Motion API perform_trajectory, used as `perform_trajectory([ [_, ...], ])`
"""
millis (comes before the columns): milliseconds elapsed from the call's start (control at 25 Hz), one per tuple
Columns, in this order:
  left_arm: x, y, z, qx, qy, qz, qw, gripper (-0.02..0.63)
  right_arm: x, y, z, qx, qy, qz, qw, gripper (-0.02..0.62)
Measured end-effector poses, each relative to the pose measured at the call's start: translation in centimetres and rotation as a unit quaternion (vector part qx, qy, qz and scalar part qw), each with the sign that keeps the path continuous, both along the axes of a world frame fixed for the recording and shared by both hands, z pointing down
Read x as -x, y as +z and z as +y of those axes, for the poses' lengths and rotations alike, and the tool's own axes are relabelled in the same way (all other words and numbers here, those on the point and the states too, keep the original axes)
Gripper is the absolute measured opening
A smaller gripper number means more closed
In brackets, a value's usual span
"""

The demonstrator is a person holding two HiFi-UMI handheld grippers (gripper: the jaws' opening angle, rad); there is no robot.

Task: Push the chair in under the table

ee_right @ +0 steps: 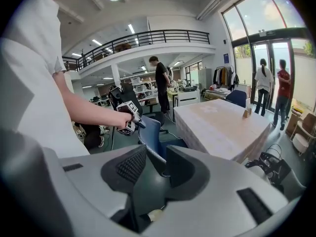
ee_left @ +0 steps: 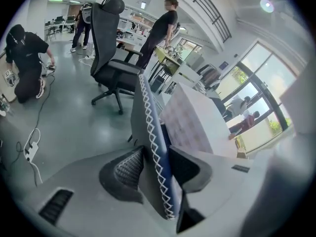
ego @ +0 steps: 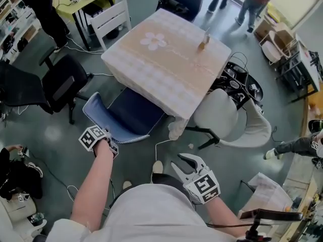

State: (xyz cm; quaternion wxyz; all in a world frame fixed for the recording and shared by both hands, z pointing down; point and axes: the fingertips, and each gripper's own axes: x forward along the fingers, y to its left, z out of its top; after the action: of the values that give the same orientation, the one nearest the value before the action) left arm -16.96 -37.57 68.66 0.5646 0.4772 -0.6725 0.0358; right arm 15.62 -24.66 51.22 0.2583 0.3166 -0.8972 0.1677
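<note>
- The right gripper (ego: pixel 182 163) hangs nearest, just in front of the person's white shirt. Its jaws are spread, with nothing between them.
- The left gripper (ego: pixel 108 141) is farther out at the left, at the top rim of the blue chair (ego: pixel 126 117). Its jaws are parted, and the stitched edge of the backrest (ee_left: pixel 148 147) stands between them. The pads do not press on it.
- The blue chair faces the table (ego: pixel 166 59). The front of its seat is under the table's near edge, while the rest of the seat and the backrest stick out toward the person.
- A white chair (ego: pixel 222 117) stands at the table's right corner.
- The table wears a pale checked cloth, and a small wooden object (ego: pixel 203 42) stands on it.
- A black office chair (ego: pixel 60 84) is off to the left, and a white slatted chair (ego: pixel 113 19) stands beyond the table.
</note>
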Motion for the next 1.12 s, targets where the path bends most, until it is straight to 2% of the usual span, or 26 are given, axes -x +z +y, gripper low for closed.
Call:
perform_trajectory([
  [120,1.3,-3.6,0.2,-0.054,0.028,-0.019,0.9980,0.150,1.8,-0.5,0.8,-0.011,-0.004,-0.001,1.000,0.132],
  [200,1.8,-6.3,0.7,-0.098,0.058,-0.023,0.9932,0.150,3.0,-0.9,1.5,-0.019,-0.004,0.000,1.000,0.132],
  [280,2.3,-8.9,1.9,-0.141,0.094,-0.030,0.9850,0.150,4.5,-1.3,2.6,-0.027,-0.005,0.003,1.000,0.132],
  [360,2.5,-11.2,3.7,-0.180,0.141,-0.040,0.9728,0.149,6.1,-1.7,3.6,-0.036,-0.008,0.004,0.999,0.130],
  [440,2.0,-13.6,5.8,-0.219,0.197,-0.040,0.9549,0.146,7.6,-2.1,4.6,-0.043,-0.011,0.006,0.999,0.129],
  [600,0.8,-18.2,11.3,-0.281,0.312,-0.047,0.9064,0.032,11.1,-3.2,7.0,-0.053,-0.019,0.005,0.998,0.070],
  [760,0.6,-21.3,16.7,-0.320,0.382,-0.048,0.8655,0.012,14.8,-4.4,9.7,-0.070,-0.027,-0.002,0.997,0.032],
  [1120,1.1,-24.5,26.8,-0.350,0.485,-0.037,0.8004,0.012,20.3,-5.5,16.0,-0.087,-0.028,-0.007,0.996,0.017],
])
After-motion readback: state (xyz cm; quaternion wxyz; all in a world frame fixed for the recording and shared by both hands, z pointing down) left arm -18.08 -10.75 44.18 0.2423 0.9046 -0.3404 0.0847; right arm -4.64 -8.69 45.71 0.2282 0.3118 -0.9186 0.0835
